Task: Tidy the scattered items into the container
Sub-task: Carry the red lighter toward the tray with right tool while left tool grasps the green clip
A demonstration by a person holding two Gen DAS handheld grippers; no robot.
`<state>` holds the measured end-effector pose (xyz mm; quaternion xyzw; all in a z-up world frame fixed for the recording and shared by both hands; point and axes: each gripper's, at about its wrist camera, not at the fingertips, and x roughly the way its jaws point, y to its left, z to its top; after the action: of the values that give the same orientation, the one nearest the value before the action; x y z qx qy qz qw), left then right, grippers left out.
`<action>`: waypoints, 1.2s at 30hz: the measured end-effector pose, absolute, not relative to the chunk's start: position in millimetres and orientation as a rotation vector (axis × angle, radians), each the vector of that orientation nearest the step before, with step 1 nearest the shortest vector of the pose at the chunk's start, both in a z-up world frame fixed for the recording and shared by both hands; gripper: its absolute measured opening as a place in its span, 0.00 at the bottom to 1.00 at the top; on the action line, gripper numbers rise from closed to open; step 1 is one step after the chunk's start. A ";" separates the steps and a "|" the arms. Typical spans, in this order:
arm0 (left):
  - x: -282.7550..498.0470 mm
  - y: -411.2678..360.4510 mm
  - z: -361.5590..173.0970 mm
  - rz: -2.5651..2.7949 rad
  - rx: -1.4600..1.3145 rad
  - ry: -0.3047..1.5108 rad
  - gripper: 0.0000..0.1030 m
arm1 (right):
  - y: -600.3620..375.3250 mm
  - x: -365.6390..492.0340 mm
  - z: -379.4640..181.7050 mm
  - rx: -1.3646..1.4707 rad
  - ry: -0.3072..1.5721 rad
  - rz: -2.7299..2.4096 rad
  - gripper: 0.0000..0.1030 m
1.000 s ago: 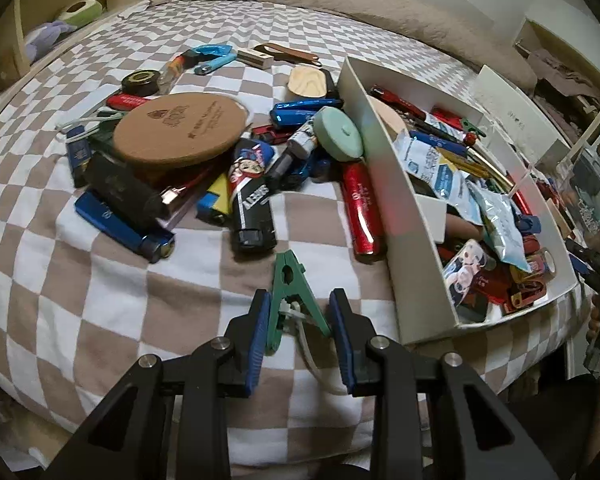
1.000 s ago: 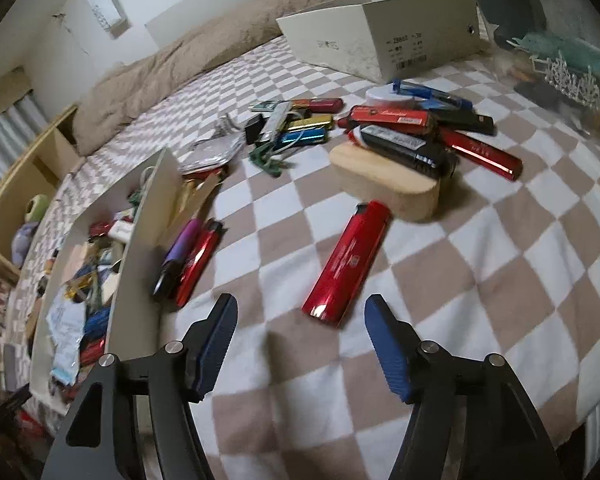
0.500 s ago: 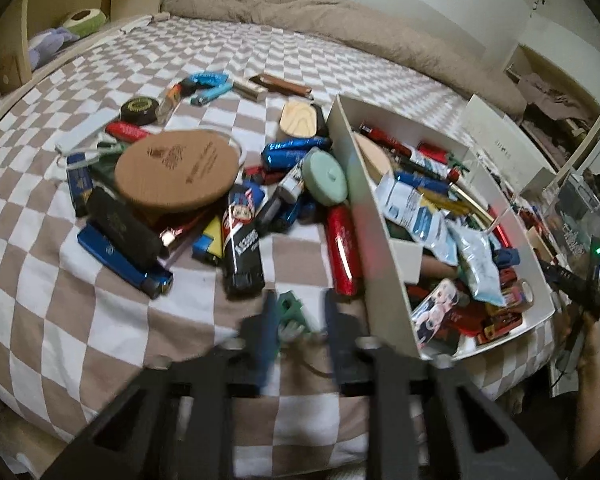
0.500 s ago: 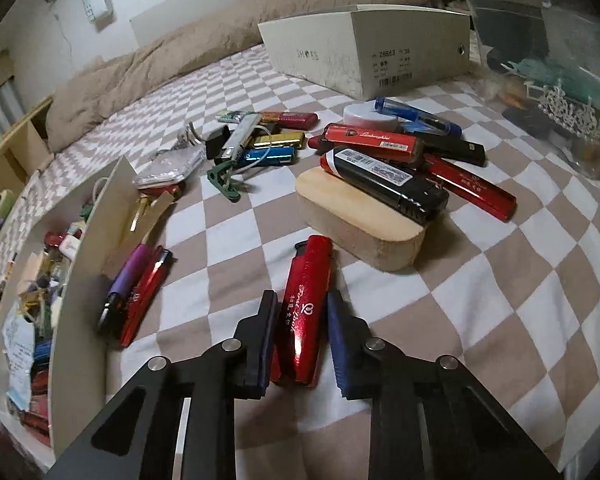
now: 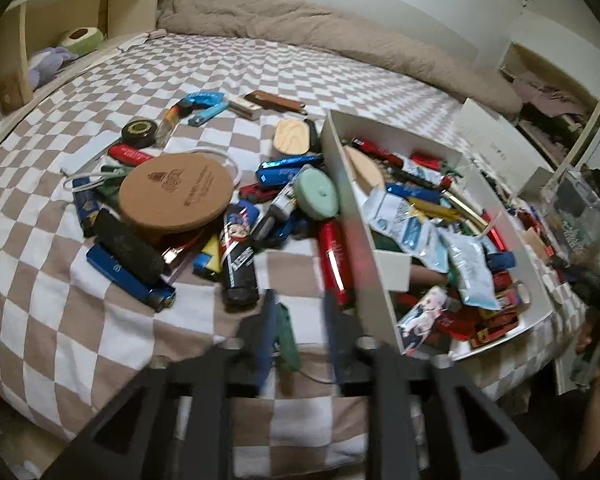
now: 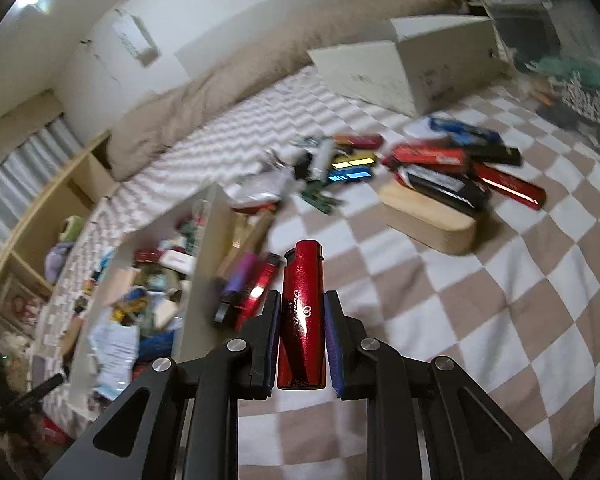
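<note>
Red lighter (image 6: 302, 312): clamped between the blue pads of my right gripper (image 6: 302, 334), standing lengthwise along the fingers with its black cap pointing away from me; it hangs above the checked bedspread (image 6: 500, 320), touching nothing else.
Right fingers: closed tight on the lighter from both sides.
Left gripper (image 5: 297, 334): jaws opening; blurred by motion.
Green clip (image 5: 287, 332): lies between my left fingers, close against the left one; the right pad stands clear of it. Whether the left pad touches it I cannot tell through the blur. A thin white cord trails from it.
White box (image 5: 354, 240): open-topped, on the bed just right of my left gripper, already crowded with lighters, sachets and small packets. In the right view the same box (image 6: 204, 260) sits to the left of the held lighter.
Loose pile, left view: round cork disc (image 5: 176, 194) on top of several lighters; a mint-green round case (image 5: 316, 194) leans against the box wall; another red lighter (image 5: 334, 260) lies alongside that wall.
Loose pile, right view: wooden case (image 6: 428, 216) with a black lighter across it, more lighters behind, well apart from my right fingers.
</note>
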<state>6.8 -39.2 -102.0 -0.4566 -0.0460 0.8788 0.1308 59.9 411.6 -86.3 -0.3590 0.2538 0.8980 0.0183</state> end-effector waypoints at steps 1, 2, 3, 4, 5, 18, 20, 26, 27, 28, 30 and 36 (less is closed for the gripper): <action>6.3 -39.2 -103.9 2.554 -1.336 -0.129 0.51 | 409.1 60.7 -83.5 -1.106 0.800 2.801 0.21; 6.2 -38.5 -105.7 2.550 -1.342 -0.125 0.54 | 406.9 62.2 -81.0 -1.099 0.812 2.812 0.21; 5.8 -36.4 -108.0 2.536 -1.354 -0.111 0.54 | 404.7 62.5 -79.1 -1.098 0.820 2.821 0.21; 5.8 -34.5 -110.0 2.527 -1.368 -0.093 0.54 | 403.3 62.0 -78.1 -1.097 0.826 2.827 0.21; 5.6 -31.8 -112.8 2.520 -1.383 -0.069 0.54 | 400.7 62.4 -76.0 -1.096 0.833 2.835 0.21; -0.9 -32.2 -139.3 2.452 -1.519 -0.047 0.28 | 375.2 73.4 -44.0 -1.024 0.893 2.944 0.21; -2.3 -37.6 -138.4 2.445 -1.519 -0.105 0.26 | 369.7 73.5 -38.7 -1.015 0.894 2.964 0.21; 1.4 -40.7 -125.6 2.452 -1.454 -0.152 0.16 | 352.6 65.7 -23.7 -0.997 0.887 3.023 0.21; 1.7 -40.6 -122.1 2.451 -1.436 -0.160 0.11 | 350.1 64.4 -21.6 -0.995 0.884 3.032 0.21; 1.9 -40.7 -118.2 2.456 -1.418 -0.165 0.11 | 346.7 62.4 -19.2 -0.994 0.881 3.043 0.21; 2.8 -39.8 -110.7 2.461 -1.378 -0.163 0.11 | 340.1 58.8 -15.7 -0.994 0.870 3.063 0.21; 3.9 -40.9 -104.1 2.468 -1.342 -0.168 0.11 | 322.2 50.9 -10.7 -1.000 0.864 3.109 0.21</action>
<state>3.9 -40.9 -104.1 -0.4706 -0.0589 0.8652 0.1629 50.9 322.2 -10.7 -0.2941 0.2539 0.9139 -0.1179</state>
